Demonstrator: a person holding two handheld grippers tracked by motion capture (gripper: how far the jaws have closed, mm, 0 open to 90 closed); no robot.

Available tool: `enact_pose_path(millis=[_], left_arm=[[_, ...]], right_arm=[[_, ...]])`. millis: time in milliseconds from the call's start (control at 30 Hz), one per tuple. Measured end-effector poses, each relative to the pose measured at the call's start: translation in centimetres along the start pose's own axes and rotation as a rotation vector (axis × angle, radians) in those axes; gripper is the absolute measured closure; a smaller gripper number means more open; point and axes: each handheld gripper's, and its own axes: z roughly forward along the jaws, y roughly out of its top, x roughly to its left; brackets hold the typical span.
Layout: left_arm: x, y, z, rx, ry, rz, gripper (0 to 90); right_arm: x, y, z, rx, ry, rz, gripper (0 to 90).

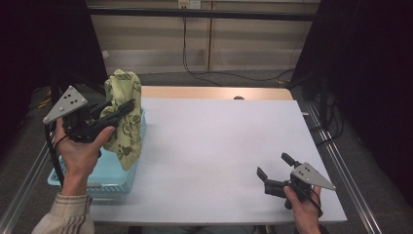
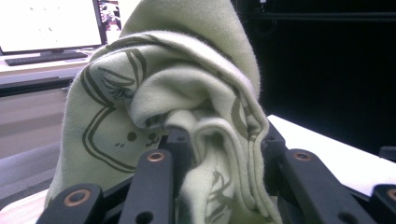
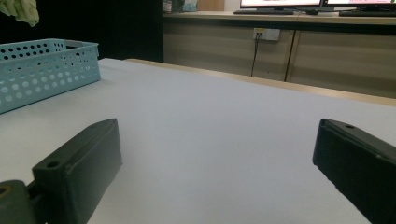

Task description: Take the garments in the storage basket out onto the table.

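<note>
A pale green cloth point(image 1: 124, 117) with a dark cartoon print hangs bunched in the air above the light blue basket point(image 1: 109, 176) at the table's left edge. My left gripper point(image 1: 127, 105) is shut on the cloth; in the left gripper view its folds point(image 2: 187, 93) are pinched between the two black jaws and drape over them. My right gripper point(image 1: 273, 165) rests low over the white table top point(image 1: 219, 146) near the front right, jaws wide open with nothing between them. The right gripper view looks across the bare table toward the basket point(image 3: 46, 70), with a corner of the cloth point(image 3: 18, 10) at top left.
The perforated basket stands at the table's left front, partly over its edge. Metal rails run along both sides of the table. Beyond the far edge are wooden cabinets point(image 3: 280, 46), cables and monitors on a desk.
</note>
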Motion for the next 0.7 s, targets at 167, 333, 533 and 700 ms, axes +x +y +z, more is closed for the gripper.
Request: enact_pose_path(millis=[167,333,533,700], left_arm=[[-0.4,-0.2,1.1,0.016,-0.01,-0.005,67.1],[-0.8,0.2,2.0,0.018,-0.018,-0.012,67.0],[-1.4,0.6,3.1,0.024,-0.031,-0.017,67.0],[-1.9,0.6,4.0,0.03,-0.038,-0.023,67.0]], right_arm=[[0.0,0.0,0.1,0.0,0.002,-0.001,0.6],[0.0,0.0,0.1,0.001,0.004,-0.001,0.6],[0.0,0.0,0.0,0.001,0.004,0.002,0.6],[0.0,0.0,0.0,0.002,0.003,0.0,0.6]])
